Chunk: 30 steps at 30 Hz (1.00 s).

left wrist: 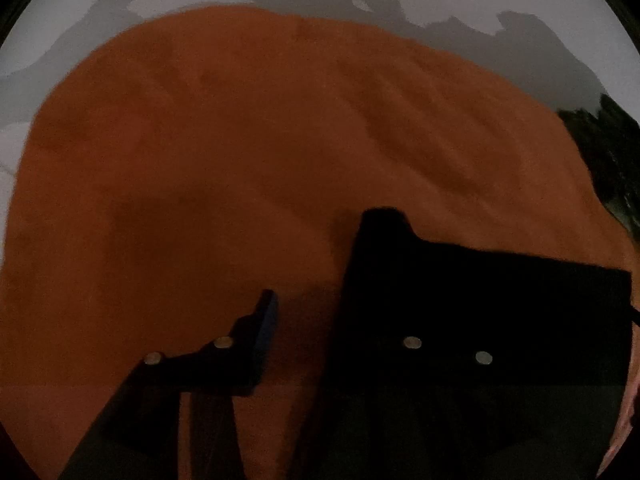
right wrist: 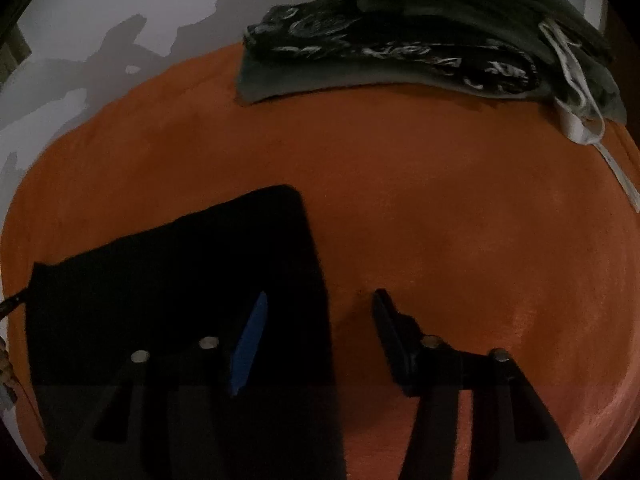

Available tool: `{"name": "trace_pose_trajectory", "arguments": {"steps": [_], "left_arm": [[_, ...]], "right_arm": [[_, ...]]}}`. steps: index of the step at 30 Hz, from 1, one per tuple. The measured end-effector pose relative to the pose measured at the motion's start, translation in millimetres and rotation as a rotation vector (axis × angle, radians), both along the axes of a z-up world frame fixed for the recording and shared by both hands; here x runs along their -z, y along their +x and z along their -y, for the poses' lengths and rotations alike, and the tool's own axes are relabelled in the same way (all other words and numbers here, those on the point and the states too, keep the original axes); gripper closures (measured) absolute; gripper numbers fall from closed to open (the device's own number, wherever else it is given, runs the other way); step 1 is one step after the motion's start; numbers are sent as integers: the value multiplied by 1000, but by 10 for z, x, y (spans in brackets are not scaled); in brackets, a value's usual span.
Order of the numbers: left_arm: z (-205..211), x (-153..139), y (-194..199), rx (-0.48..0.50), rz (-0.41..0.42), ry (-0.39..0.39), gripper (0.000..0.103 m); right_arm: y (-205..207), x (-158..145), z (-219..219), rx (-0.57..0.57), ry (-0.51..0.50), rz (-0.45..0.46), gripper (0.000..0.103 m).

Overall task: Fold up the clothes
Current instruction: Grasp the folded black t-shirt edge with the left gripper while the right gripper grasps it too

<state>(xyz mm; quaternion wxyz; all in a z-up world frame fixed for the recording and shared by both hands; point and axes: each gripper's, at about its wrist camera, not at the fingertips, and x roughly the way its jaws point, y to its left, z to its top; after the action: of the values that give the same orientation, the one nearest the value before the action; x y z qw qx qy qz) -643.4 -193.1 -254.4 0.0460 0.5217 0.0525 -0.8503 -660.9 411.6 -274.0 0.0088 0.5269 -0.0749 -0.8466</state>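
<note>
**A:** What is your left gripper [left wrist: 318,296] doing?

**B:** It's released. Your fingers stand apart, and only orange cloth [left wrist: 240,140] shows in the gap. The finger toward 3 o'clock melts into a flat black piece [left wrist: 480,280], so you cannot tell whether it touches.

**A:** And your right gripper [right wrist: 320,296]?

**B:** Unclenched too. Its blue pad [right wrist: 250,344] faces the other finger across a wide gap. The black piece reaches in from 9 o'clock, but you cannot tell whether it lies under the fingers or between them.

**A:** What does the right view give you that the left doesn't?

**B:** From 12 to 2 o'clock there's a stack of dark garments [right wrist: 400,48] with a pale swirling print. It lies on the orange cloth's far edge, and a white drawstring [right wrist: 576,80] trails off it. Your left view catches only a dark sliver at 3 o'clock.

**A:** Textures?

**B:** The orange cloth is matte and spread nearly flat. In the left view it has faint diagonal creases toward 2 o'clock. The black piece is straight-edged with a squared corner. The counter [left wrist: 60,40] around them is pale grey, smooth and shadowed.
</note>
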Motion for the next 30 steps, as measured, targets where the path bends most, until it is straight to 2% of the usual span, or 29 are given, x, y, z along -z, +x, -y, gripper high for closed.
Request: {"name": "trace_pose_trajectory", "arguments": {"steps": [1,2,6,9,11,13,14,15,17,18,19,20,21,22,23,24,26,28,29,30], "left_arm": [[-50,-9,3,24,-11,-14,93],[-91,-13,-3,44,-25,-35,103],[-146,-146,11,36,-133,-192,103],[-37,-178,-51,16,-128,-184,103],[32,-127,-68,17,-73,-130,103],[46,-87,-19,27,-19,-49,91],[33,-70,30,30,3,-39,71],[23,-52,54,29,17,-44,52],[6,-53,61,30,4,-36,43],[-20,-73,82,38,-11,-16,43],[-62,-104,119,49,-29,10,43],[-107,-122,138,61,-41,27,44],[-154,-110,127,69,-36,18,57],[-198,-81,106,72,-19,-10,75],[-224,-87,94,67,-18,-41,98],[-231,-130,91,55,-34,-76,100],[-261,-231,93,38,-80,-146,100],[-343,-382,113,45,-175,-214,100],[-366,-405,95,50,-186,-230,100],[-377,-367,59,52,-161,-235,100]], "right_arm": [[-9,4,37,9,21,-6,102],[-21,6,79,24,47,-18,102],[-20,-144,112,60,73,-110,102],[-5,-157,73,72,53,-94,102],[-74,-36,88,56,44,-29,102],[-143,83,106,34,33,21,99],[-150,79,98,31,29,27,90],[-150,66,79,38,17,23,67],[-147,42,30,58,-21,11,42],[-144,40,16,60,-40,5,42],[-141,45,9,56,-60,0,43],[-132,62,9,49,-62,5,53],[-120,87,12,40,-50,19,76],[-114,104,32,26,-44,21,85],[-112,115,63,7,-42,16,96],[-106,101,100,-3,-29,-4,102],[-102,36,163,-5,3,-47,102],[-119,-28,216,-3,28,-83,102],[-143,-43,231,2,44,-88,102],[-166,-58,247,7,59,-94,102]]}}
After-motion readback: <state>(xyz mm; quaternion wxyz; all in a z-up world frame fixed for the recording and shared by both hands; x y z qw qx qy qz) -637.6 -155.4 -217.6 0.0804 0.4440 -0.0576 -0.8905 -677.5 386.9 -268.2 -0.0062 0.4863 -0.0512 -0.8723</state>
